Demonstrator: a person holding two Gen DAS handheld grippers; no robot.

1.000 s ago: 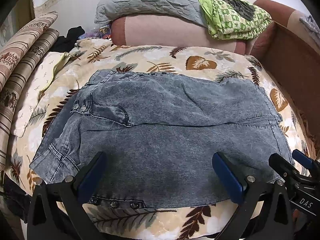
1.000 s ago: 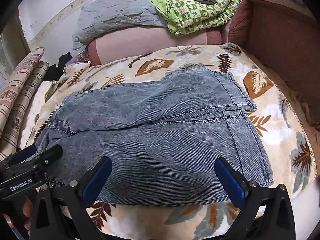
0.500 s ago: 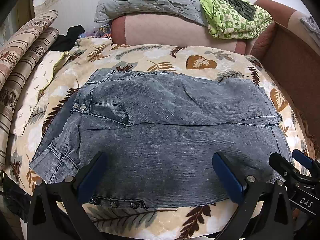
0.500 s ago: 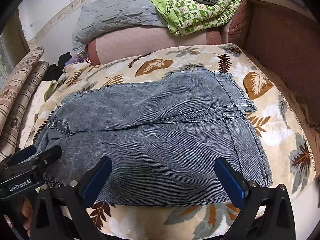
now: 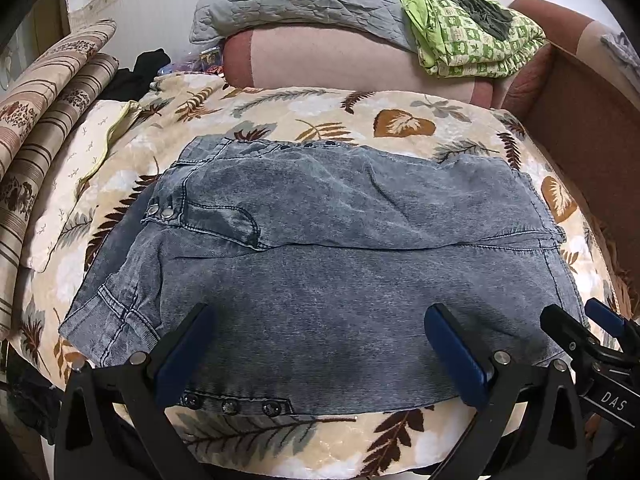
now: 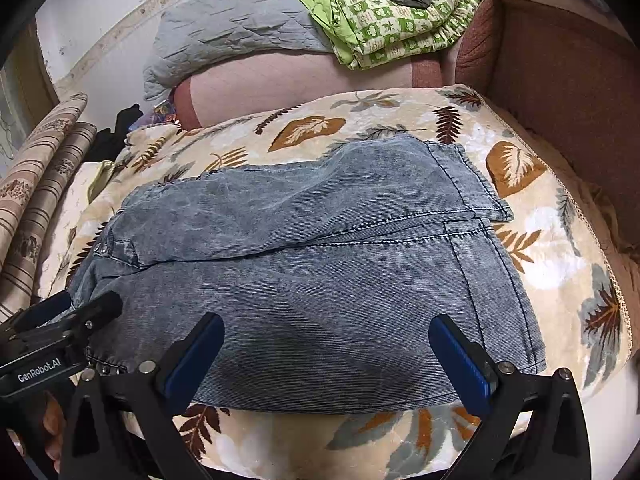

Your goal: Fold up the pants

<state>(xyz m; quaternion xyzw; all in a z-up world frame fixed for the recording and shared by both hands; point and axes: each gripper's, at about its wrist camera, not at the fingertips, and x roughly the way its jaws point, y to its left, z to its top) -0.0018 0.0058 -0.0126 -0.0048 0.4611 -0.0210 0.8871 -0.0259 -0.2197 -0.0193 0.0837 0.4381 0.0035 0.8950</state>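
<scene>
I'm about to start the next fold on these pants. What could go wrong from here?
1. The pants near edge lies close to the blanket front edge, so a pull toward you may drag them off.
2. Both the left gripper and right gripper are open above the fabric; a shallow pinch may catch only the top layer and undo the existing fold.

I see the faded blue-grey denim pants (image 5: pixel 340 264) (image 6: pixel 320 272) lying flat, folded into a broad rectangle, waistband with metal snaps at my left, hems at my right, one stitched layer overlapping the other.
</scene>
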